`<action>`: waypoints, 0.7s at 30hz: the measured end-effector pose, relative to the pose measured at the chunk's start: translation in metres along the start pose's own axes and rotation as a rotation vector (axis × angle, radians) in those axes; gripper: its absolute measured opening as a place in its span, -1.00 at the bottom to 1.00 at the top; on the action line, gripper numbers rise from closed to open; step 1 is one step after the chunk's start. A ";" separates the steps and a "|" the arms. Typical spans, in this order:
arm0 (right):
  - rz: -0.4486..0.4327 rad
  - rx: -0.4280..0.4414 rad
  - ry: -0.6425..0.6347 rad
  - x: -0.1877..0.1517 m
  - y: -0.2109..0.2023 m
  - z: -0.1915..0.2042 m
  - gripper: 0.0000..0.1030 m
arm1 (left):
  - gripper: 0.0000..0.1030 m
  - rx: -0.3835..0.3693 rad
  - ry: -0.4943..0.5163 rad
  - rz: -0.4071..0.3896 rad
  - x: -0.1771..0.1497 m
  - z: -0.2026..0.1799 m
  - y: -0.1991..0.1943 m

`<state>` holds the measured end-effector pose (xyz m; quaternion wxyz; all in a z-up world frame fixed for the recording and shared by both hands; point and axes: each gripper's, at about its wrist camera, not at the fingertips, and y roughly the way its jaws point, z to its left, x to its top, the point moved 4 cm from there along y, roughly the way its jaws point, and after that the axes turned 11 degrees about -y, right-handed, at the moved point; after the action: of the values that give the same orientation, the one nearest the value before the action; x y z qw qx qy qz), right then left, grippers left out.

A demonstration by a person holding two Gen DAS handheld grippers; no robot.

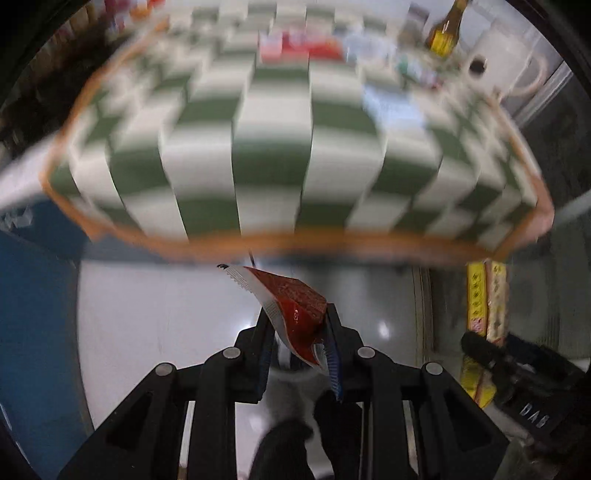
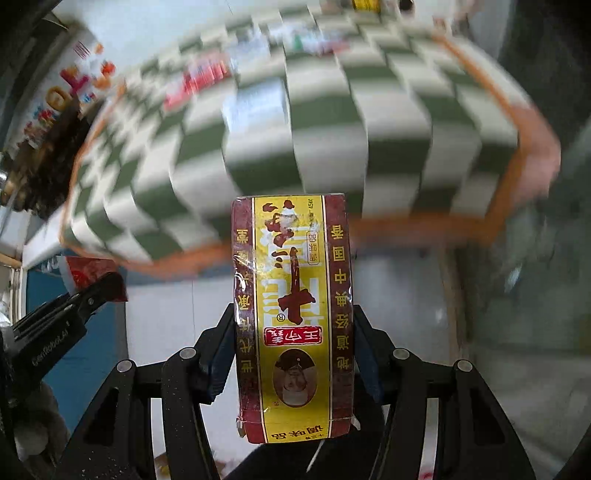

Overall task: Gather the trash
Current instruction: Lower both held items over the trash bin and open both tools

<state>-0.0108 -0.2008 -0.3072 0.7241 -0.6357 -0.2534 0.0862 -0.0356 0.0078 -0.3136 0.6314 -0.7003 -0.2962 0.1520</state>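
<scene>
We have our left gripper (image 1: pixel 299 325) clenched on a crumpled red sachet (image 1: pixel 295 310), its silver crimped edge sticking out to the far left past the fingertips. It hangs over pale floor (image 1: pixel 166 332), short of the desk (image 1: pixel 273 147), whose green-and-white checked cloth with an orange rim fills the far half of the view, badly blurred. Our right gripper (image 2: pixel 293 332) is closed on a yellow-and-maroon box (image 2: pixel 291 314) printed with Chinese characters, held upright between the fingers, also off the near edge of the desk (image 2: pixel 332 129). In the left wrist view the box (image 1: pixel 484 302) shows at the right, near the desk's corner; in the right wrist view the left gripper (image 2: pixel 92 295) and its sachet (image 2: pixel 88 273) show at the left. On the far side of the desk we make out a brown bottle (image 1: pixel 445 31) with a yellow label and some red packets (image 1: pixel 295 46), too smeared to read.
</scene>
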 end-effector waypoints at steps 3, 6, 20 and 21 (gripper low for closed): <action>0.088 0.018 0.035 -0.045 0.052 -0.002 0.16 | -0.57 -0.005 -0.035 0.108 -0.022 0.015 0.052; 0.165 0.028 0.062 -0.079 0.110 -0.009 0.16 | -0.57 -0.022 -0.085 0.219 -0.038 0.028 0.117; 0.353 0.143 0.154 -0.159 0.406 -0.037 0.16 | -0.49 0.010 -0.130 0.530 -0.100 0.058 0.391; 0.366 0.152 0.157 -0.163 0.419 -0.037 0.17 | -0.49 0.016 -0.133 0.544 -0.105 0.059 0.400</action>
<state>-0.0500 -0.2318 -0.7559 0.7597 -0.6195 -0.0691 0.1854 -0.0628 -0.0195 -0.7299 0.5521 -0.7376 -0.1367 0.3640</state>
